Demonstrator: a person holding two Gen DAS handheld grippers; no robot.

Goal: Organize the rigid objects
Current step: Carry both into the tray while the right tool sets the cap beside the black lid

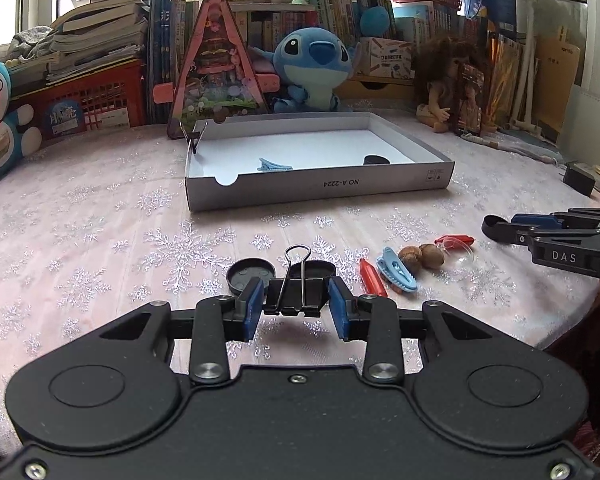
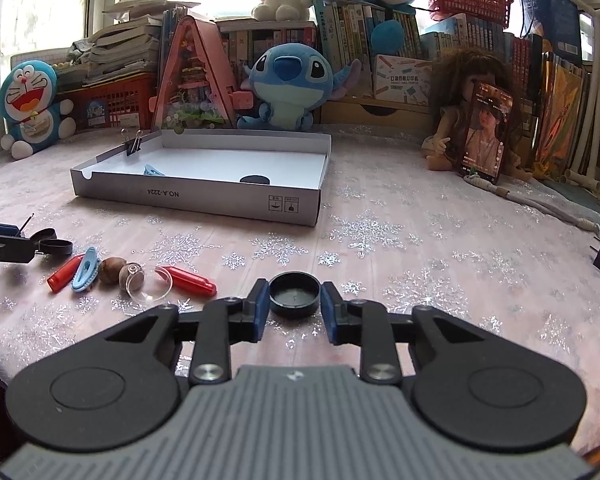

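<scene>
My left gripper (image 1: pixel 296 300) is shut on a black binder clip (image 1: pixel 294 294) just above the table, with two black caps (image 1: pixel 251 273) right behind it. My right gripper (image 2: pixel 294 300) is shut on a black cap (image 2: pixel 295 294). It also shows in the left wrist view (image 1: pixel 496 226) at the right. A grey-white cardboard tray (image 1: pixel 320 190) (image 2: pixel 196 200) holds a blue hair clip (image 1: pixel 274 165), a black cap (image 1: pixel 376 160) and a binder clip (image 2: pixel 132 142) clipped on its far-left wall.
Loose on the snowflake cloth: two red crayon-like pieces (image 2: pixel 190 280), a blue hair clip (image 2: pixel 85 270), two walnuts (image 2: pixel 108 271), a clear suction cup (image 2: pixel 148 286). Plush toys (image 1: pixel 312 64), books, a doll (image 2: pixel 456 120) with a phone line the back.
</scene>
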